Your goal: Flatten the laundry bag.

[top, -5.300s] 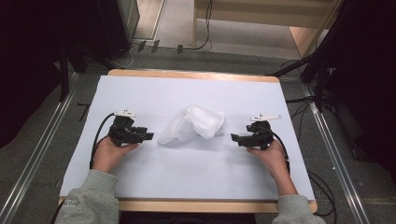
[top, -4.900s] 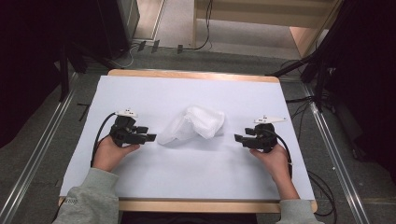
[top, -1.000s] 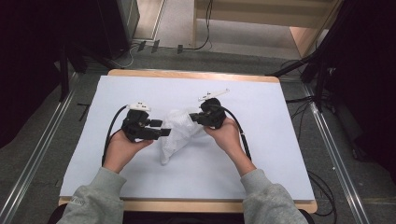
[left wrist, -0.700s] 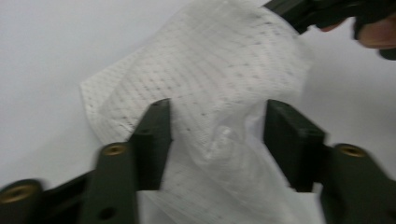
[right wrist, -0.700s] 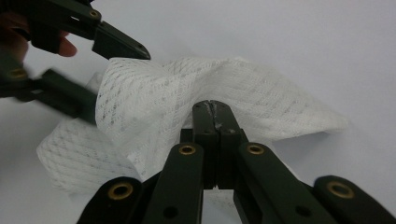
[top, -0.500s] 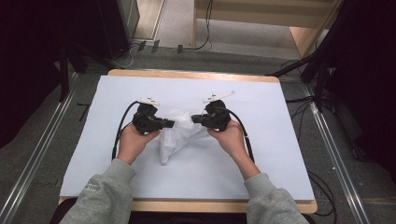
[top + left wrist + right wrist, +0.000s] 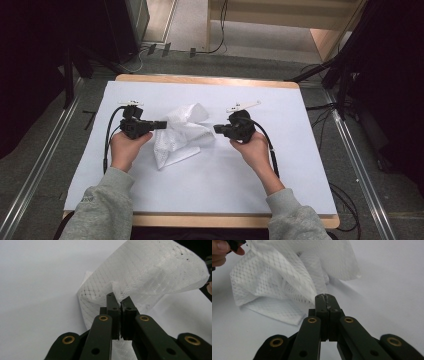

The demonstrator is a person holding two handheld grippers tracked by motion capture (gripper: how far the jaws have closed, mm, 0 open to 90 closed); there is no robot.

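A crumpled white mesh cloth (image 7: 180,132) lies in the middle of the white-covered table (image 7: 225,190). My left gripper (image 7: 162,124) is at its left side, pointing right. In the left gripper view the jaws (image 7: 119,298) are shut, pinching an edge of the cloth (image 7: 155,272), which rises above them. My right gripper (image 7: 216,129) is at the cloth's right edge, pointing left. In the right gripper view its jaws (image 7: 325,297) are shut with a thin bit of the cloth (image 7: 279,282) caught at the tips. The other hand (image 7: 219,250) shows at that view's top left.
The table has a wooden rim (image 7: 210,80) at the back and front. Black cables (image 7: 107,137) trail from both grippers across the sheet. Metal rails (image 7: 360,165) run along the floor on both sides, and dark equipment stands behind the table.
My left gripper has taken hold of the cloth's edge and drawn it to the left. The right hand has shifted slightly right, so the cloth is spread wider between the two.
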